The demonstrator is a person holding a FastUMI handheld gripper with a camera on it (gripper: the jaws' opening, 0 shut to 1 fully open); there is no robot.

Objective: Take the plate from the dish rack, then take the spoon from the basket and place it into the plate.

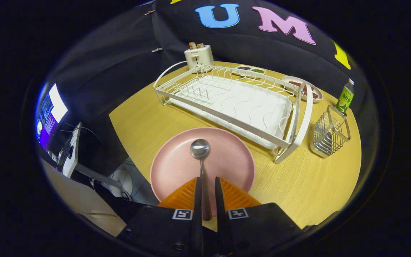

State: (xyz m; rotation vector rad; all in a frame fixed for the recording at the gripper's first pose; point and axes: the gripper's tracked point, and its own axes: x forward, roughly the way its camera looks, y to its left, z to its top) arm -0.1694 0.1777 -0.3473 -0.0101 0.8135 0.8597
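Pink plate (177, 167) lies flat on the wooden worktop (298, 185), just ahead of our tool (208, 185). We see the tool clenched on the spoon (201, 153), both fingers (197, 194) pressing its handle, with the bowl reaching toward 12 o'clock over the plate's middle. At 1 o'clock from the plate stands the white rack (234, 103); the wire basket (328, 134) sits at 3 o'clock of the rack, just beside it.

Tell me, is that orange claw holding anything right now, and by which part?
Yes. The gripper is shut on the spoon, pinching it by the handle; the bowl end sticks out ahead of the fingers, over the pink plate.
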